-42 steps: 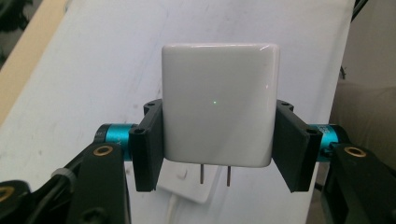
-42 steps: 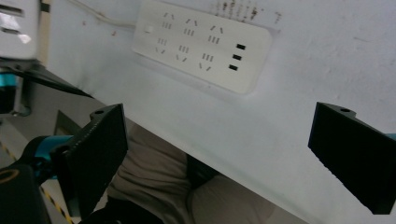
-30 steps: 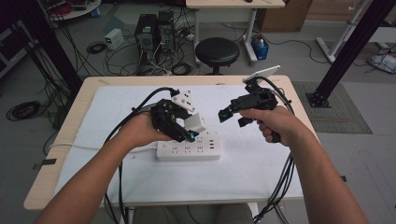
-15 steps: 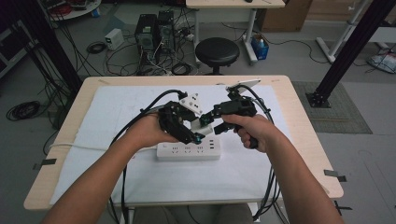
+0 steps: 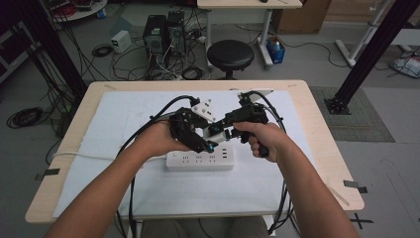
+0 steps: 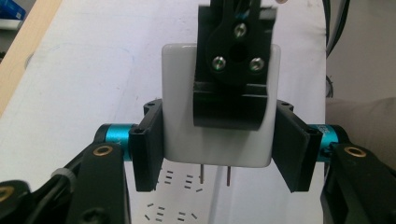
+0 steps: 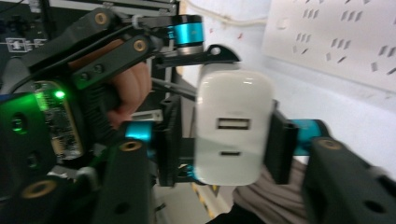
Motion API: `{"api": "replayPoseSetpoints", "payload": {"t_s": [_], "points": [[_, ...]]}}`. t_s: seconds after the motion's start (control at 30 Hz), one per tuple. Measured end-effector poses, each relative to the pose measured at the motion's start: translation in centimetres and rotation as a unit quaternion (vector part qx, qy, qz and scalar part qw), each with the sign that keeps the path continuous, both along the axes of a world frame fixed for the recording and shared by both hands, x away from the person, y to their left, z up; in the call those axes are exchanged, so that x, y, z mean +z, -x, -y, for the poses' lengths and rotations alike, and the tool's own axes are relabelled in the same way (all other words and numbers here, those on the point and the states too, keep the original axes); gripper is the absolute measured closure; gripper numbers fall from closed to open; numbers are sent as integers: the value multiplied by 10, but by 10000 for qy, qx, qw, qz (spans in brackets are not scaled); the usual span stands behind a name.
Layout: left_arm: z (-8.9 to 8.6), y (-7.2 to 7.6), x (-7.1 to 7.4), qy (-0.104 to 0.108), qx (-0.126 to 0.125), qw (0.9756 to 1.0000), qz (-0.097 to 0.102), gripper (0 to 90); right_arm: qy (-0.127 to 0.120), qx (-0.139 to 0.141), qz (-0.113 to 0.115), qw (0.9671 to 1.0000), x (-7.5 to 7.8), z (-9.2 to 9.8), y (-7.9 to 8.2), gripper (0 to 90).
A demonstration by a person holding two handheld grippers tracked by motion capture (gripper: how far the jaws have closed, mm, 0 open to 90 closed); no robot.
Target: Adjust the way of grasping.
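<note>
Forearms enter at the lower frame. White power strip (image 5: pixel 200 160) lies at centre on a white cloth (image 5: pixel 124 114) covering the wooden bench (image 5: pixel 317 114). Just above the strip, a white USB charger (image 6: pixel 177 98), prongs pointing down, is clamped by both: left hand-held gripper (image 6: pixel 217 147) squeezing its sides, right hand-held gripper (image 7: pixel 223 140) closed across its port end. Beyond the bench, upper frame: black stool (image 5: pixel 230 53), computer towers (image 5: pixel 162 32), cable tangle on grey floor (image 5: pixel 74 94), black frame post (image 5: pixel 376 52) at upper right.
</note>
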State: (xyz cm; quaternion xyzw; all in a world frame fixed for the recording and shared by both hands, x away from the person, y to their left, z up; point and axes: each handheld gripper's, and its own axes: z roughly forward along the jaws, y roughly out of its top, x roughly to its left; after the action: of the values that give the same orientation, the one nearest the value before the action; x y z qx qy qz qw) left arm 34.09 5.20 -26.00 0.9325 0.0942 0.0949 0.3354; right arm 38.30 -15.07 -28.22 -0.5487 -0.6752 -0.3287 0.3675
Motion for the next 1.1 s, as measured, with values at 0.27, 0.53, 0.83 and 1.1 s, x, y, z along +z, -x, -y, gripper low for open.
{"api": "replayPoseSetpoints", "payload": {"t_s": [0.27,0.53,0.83,1.1], "points": [[1,1,-2,-79,19,9999,110,417,60,-32,-19,10000,-1,-1,-1,619],[2,-2,2,-288,142,9994,-100,299,135,-95,77,9998,2,1,-1,619],[-11,-10,14,-1636,599,9835,-483,213,1340,-138,746,9881,22,9,-1,619],[-43,-24,24,-2555,1381,9482,-1290,213,2917,81,1099,9501,37,7,-3,619]]}}
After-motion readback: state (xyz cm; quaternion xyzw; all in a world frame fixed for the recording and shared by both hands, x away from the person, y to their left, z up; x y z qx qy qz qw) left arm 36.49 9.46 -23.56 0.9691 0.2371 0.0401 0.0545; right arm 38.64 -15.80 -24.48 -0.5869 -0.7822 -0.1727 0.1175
